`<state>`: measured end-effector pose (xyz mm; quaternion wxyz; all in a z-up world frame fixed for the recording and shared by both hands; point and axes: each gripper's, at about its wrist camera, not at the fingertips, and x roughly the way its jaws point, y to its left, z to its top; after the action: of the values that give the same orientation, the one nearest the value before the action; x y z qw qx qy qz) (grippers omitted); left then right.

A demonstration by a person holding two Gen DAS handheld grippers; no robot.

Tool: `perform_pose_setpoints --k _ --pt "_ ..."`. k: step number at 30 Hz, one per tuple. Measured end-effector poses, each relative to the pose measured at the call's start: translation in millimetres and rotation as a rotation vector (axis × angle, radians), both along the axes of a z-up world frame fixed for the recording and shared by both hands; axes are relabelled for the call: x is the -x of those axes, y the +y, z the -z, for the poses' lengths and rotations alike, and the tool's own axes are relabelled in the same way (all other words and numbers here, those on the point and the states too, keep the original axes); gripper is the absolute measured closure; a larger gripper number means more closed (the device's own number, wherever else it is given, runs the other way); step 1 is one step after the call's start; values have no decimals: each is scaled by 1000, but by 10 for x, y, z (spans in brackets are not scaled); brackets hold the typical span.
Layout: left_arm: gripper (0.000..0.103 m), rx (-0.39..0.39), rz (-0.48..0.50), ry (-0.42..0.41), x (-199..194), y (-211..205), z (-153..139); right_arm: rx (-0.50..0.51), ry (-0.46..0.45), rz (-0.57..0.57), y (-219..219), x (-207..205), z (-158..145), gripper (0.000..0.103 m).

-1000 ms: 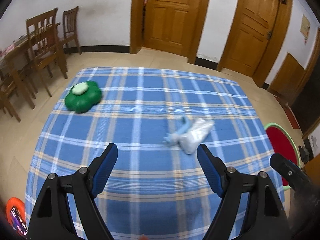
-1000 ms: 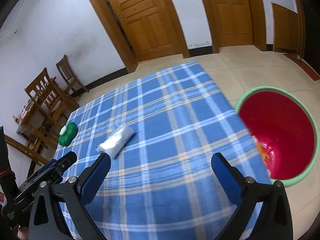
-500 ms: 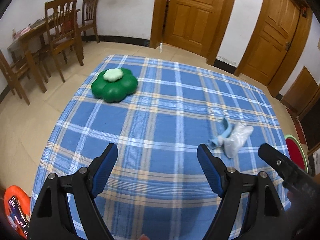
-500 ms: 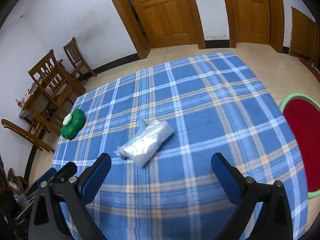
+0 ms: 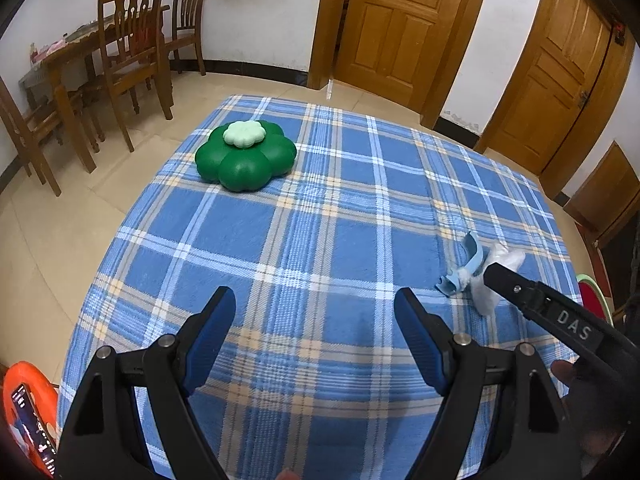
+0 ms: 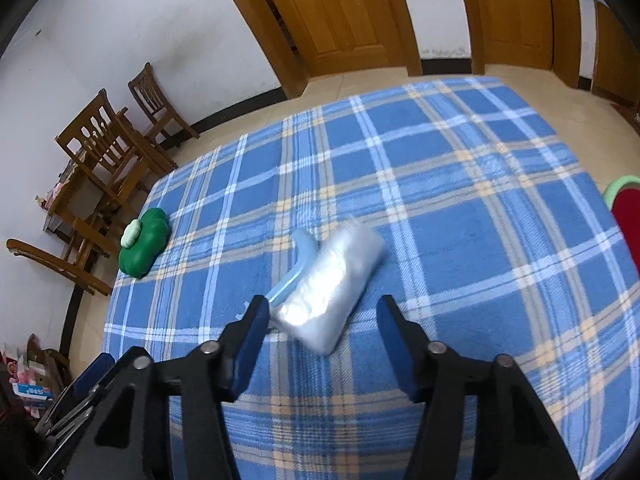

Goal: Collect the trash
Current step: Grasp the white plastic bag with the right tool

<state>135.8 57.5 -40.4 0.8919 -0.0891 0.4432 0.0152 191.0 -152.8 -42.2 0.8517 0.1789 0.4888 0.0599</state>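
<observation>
A crumpled clear plastic bag [image 6: 332,286] lies on the blue plaid cloth [image 6: 460,208] with a light blue strip [image 6: 298,266] beside it. My right gripper [image 6: 322,308] hangs just over the bag's near end. Its jaws are closing, the bag's end lies between the tips, and the pads do not press on it. In the left wrist view the bag [image 5: 505,257] and blue strip [image 5: 464,270] lie at the right, partly hidden behind one right finger [image 5: 516,290]. My left gripper [image 5: 314,300] stands open over bare cloth.
A green flower-shaped cushion [image 5: 246,158] sits at the cloth's far left corner. A red bin with a green rim [image 6: 624,200] stands off the right edge. Wooden chairs and a table [image 5: 124,52] are at the left, an orange object [image 5: 24,404] at the lower left.
The right gripper has come down over the plastic bag and its jaws have narrowed. The red bin has slid to the right edge. The left view has swung left, bringing the green cushion closer.
</observation>
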Motion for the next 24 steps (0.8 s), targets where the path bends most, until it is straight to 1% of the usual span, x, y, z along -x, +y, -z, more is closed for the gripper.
perform_pose_setpoints --k 1,3,4,12,24 --pt "22 1 -1 0 1 4 3 10 -12 3 -14 12 -5 51" --pt "22 2 -2 1 4 8 3 -1 -10 5 -50 24 11 60" --pt "22 2 -1 1 3 11 5 -11 -7 4 -77 30 21 63" --pt "22 3 6 2 12 -15 -2 -19 -16 8 -230 136 9 65" --pt "22 0 58 5 -4 -217 -34 -21 -59 59 -662 508 -143 65"
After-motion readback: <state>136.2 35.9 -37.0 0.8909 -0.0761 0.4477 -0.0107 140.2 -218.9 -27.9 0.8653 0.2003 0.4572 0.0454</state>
